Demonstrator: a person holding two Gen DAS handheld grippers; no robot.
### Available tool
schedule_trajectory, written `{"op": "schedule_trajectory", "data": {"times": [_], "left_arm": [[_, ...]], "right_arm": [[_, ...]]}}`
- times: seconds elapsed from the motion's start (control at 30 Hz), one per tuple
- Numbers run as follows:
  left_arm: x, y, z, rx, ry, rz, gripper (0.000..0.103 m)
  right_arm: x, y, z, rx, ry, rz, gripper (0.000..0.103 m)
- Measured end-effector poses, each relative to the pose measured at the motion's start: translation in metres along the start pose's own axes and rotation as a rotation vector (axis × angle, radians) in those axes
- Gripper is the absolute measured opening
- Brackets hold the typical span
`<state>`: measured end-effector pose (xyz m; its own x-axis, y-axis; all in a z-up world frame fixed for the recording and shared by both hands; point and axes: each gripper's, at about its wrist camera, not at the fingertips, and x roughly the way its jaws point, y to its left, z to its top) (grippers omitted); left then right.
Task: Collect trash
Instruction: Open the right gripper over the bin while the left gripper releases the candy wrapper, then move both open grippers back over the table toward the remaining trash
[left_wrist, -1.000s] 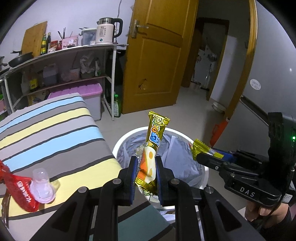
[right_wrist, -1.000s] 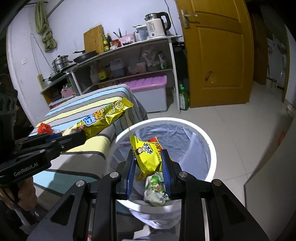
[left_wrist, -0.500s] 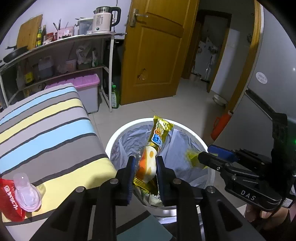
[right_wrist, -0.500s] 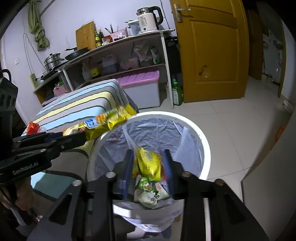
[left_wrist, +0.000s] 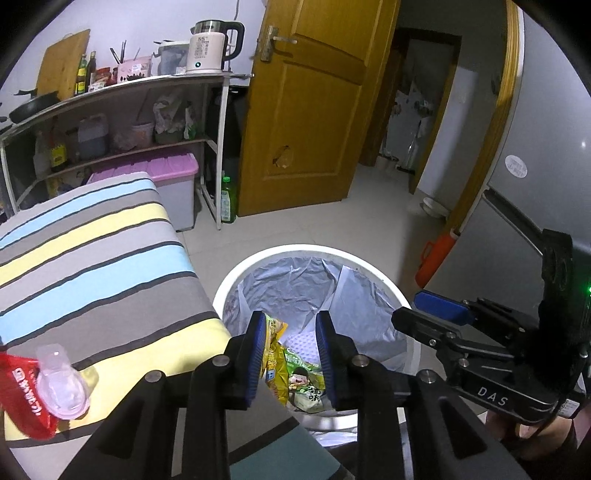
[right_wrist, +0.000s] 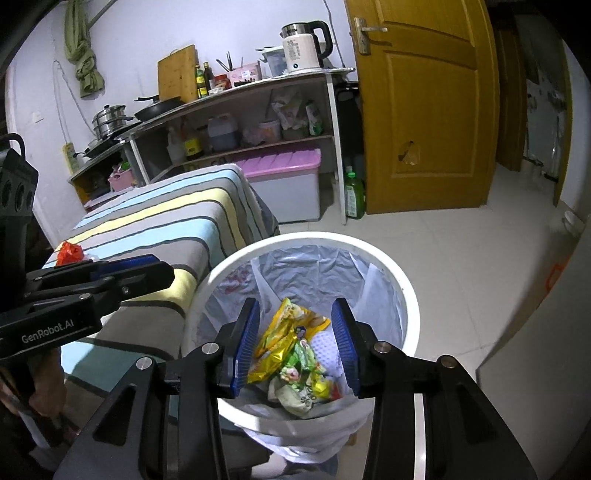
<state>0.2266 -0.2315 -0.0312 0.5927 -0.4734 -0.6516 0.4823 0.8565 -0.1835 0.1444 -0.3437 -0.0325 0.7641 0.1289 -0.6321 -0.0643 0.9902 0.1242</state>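
White bin (right_wrist: 402, 291); yellow wrappers (right_wrist: 280, 343); blue-yellow-grey striped cloth (left_wrist: 92, 258)

Both tools point downward side by side, the left tool (left_wrist: 290, 354) just opening, the right tool (right_wrist: 297, 341) spread wide, neither gripping.

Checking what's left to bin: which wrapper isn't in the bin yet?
The red wrapper on the striped cloth, under a clear cup; the yellow wrappers lie inside the bin.

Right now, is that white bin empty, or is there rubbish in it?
Not empty: the white bin holds crumpled snack wrappers at the bottom of its liner.
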Motion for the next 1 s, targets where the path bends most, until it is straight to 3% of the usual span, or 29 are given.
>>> {"op": "schedule_trajectory", "data": {"times": [1.0], "left_arm": [[-0.132, 0.041, -0.043, -0.075, -0.17, 0.117, 0.027]], "right_arm": [[-0.052, 0.107, -0.001, -0.183, -0.07, 0.123, 0.042]]}}
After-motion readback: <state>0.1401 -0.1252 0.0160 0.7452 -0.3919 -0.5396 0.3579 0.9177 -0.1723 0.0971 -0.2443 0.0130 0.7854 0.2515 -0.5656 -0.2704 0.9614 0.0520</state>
